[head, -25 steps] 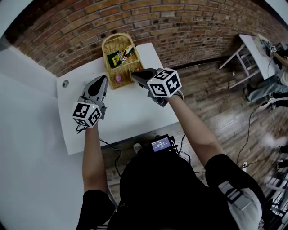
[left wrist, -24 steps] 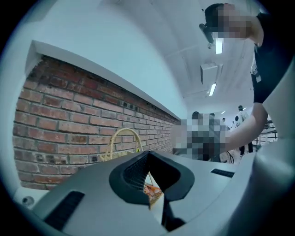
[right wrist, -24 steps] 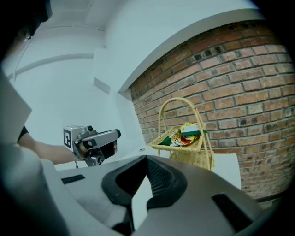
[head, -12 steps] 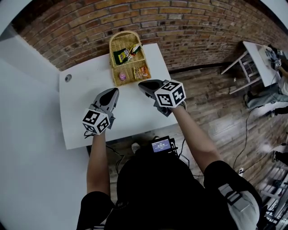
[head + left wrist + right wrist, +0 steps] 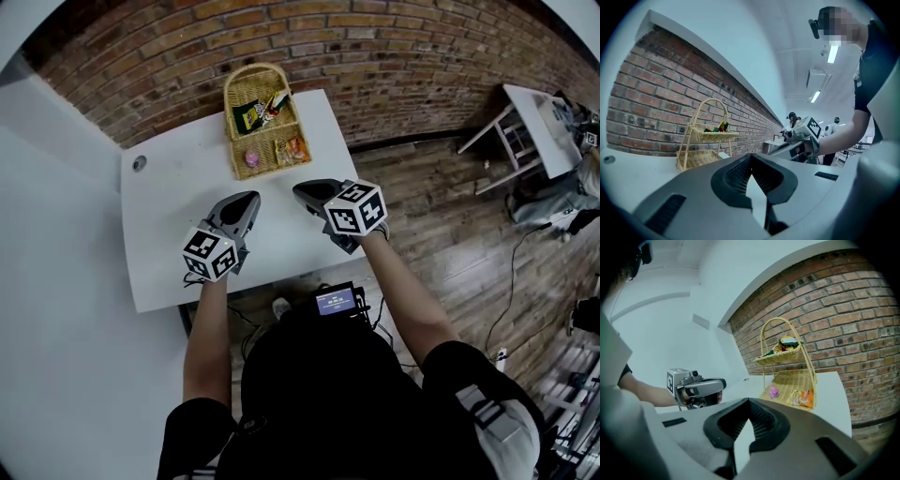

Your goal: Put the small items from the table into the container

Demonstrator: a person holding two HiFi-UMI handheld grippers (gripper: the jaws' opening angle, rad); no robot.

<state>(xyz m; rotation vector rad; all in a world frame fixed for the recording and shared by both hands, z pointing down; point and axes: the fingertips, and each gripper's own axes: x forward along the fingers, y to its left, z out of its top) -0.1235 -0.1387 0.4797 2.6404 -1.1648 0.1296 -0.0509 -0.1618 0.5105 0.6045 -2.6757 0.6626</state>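
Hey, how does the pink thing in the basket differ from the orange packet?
The pink thing is small and rounded; the orange packet is larger and flat. In the head view the pink thing lies left, the orange packet right. Both sit on the basket's bottom shelf.

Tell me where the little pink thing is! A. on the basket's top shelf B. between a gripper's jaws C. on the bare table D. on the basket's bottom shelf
D: the pink thing sits on the bottom shelf of the basket, next to the orange packet.
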